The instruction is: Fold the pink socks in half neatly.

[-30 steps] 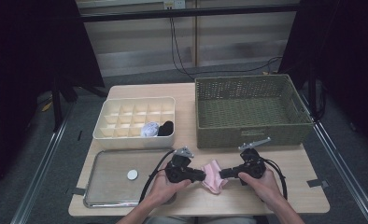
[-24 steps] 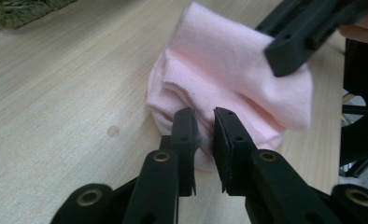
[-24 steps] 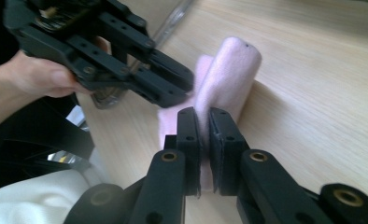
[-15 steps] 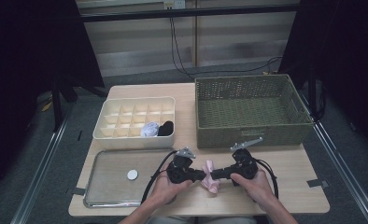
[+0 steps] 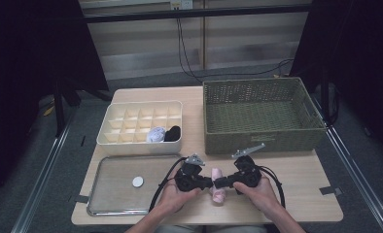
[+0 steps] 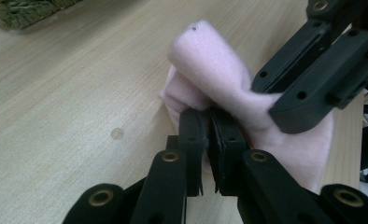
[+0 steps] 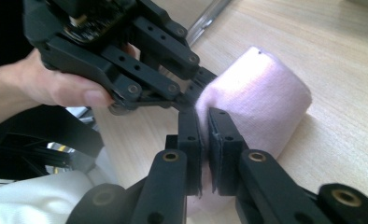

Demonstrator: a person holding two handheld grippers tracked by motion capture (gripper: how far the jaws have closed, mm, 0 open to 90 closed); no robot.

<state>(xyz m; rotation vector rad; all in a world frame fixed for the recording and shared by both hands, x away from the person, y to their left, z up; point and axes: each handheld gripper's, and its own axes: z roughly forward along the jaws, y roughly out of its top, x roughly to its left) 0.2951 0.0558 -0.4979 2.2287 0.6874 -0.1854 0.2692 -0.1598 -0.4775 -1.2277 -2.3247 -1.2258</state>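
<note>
Near the front edge of the table, between my two hands — rolled sock and both grippers.

Sock: a pink sock [image 5: 218,187], rolled into a short soft cylinder, lies on the wooden table [image 5: 296,170]; fine knit, matte, with one loose flap at the end toward me.

Long axis: it runs away from me toward the basket, so I meet the roll from its two sides.

Left gripper: my left gripper [image 6: 208,122] comes in from the left, and its jaws have just been closing; they now pinch a fold of the sock's edge, pads nearly together.

Right gripper: my right gripper [image 7: 204,122] comes in from the right, jaws clamped on the cloth at the near end of the roll.

Nearer hand: neither; both tips meet at the sock, close to touching each other.

Next move, my judgement: tucking or lifting the roll depends on keeping both pinches along that axis.

Divided box: cream plastic, a grid of cells [image 5: 131,121]; two rolled pieces sit in its front row.

Basket: green woven, rectangular [image 5: 262,114], beyond the sock.

Tray: shallow metal [image 5: 112,194], left, bearing a small white disc.
</note>
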